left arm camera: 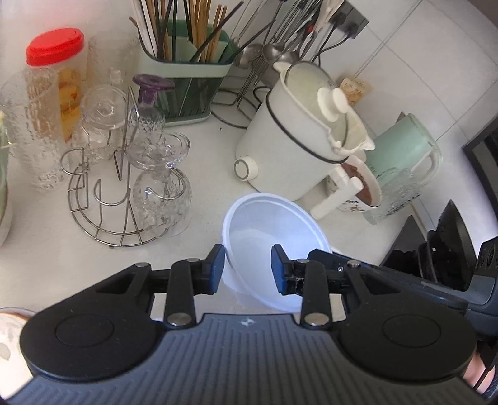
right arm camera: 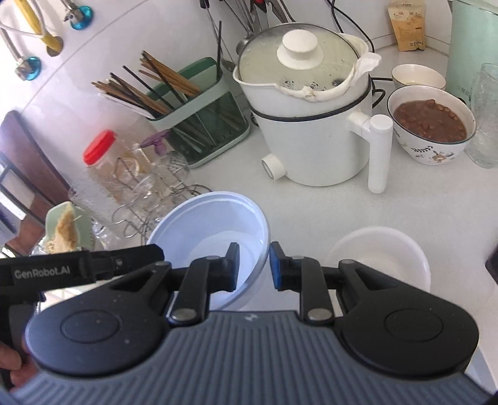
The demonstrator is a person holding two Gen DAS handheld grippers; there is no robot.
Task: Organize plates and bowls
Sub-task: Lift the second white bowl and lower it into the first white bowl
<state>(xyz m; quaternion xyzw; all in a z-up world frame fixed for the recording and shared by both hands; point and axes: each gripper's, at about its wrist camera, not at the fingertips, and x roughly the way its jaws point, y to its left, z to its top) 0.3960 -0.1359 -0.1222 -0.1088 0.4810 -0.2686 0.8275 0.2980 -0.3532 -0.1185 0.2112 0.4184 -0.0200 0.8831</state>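
Light: bright, even daylight | Shadows: soft, faint | Glare: washed-out white worktop [left arm camera: 202,193] | Edges: strong fisheye bending, dark corners | Focus: slightly soft

Your left gripper [left arm camera: 247,269] is covering the near wall of the translucent plastic bowl [left arm camera: 264,224], so you are not seeing whether its pads are pressing the rim. Your right gripper [right arm camera: 254,266] is hiding that bowl's near edge too, and its body is cutting off the front of the white bowl [right arm camera: 378,249] just right of its fingers. Far left of the left gripper, the picture's edge is cropping a textured glass [left arm camera: 28,124]. Behind it, the frame top is cutting off the chopsticks [left arm camera: 186,25].
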